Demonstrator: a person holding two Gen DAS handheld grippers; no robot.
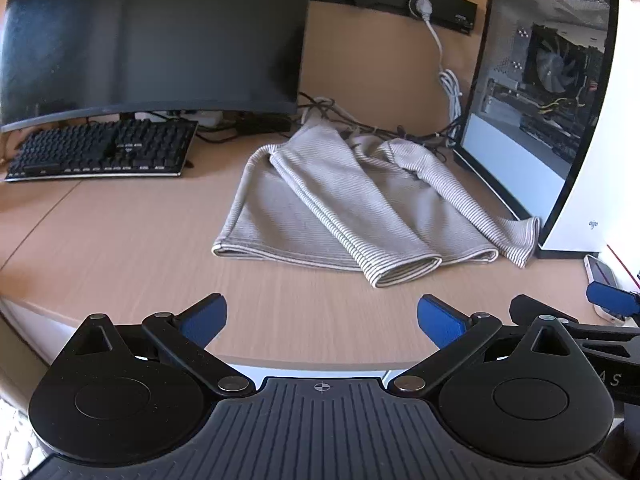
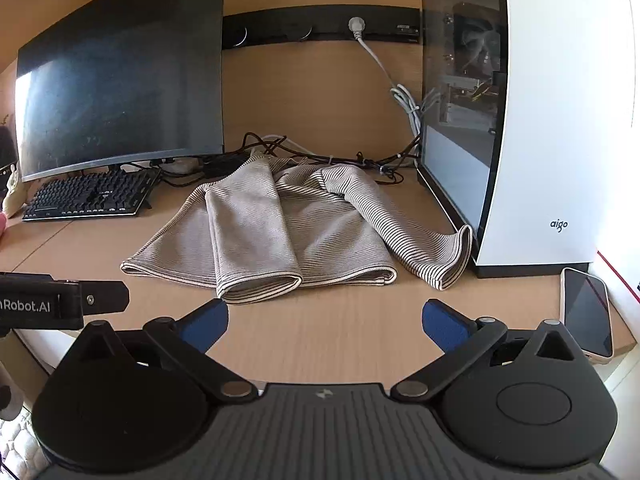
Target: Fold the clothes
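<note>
Each hand-held gripper, left (image 1: 322,320) and right (image 2: 325,322), gapes wide, empty.

Bare desk (image 2: 320,332) before the shirt (image 2: 280,232); computer case (image 2: 560,120) (touching a sleeve) blocks the right.

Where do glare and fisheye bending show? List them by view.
Left wrist: monitor edge bows, PC case panel reflects the room, desk sunlit. Right wrist: bright glare washes out the case's white side; striped garment stays sharp.
</note>
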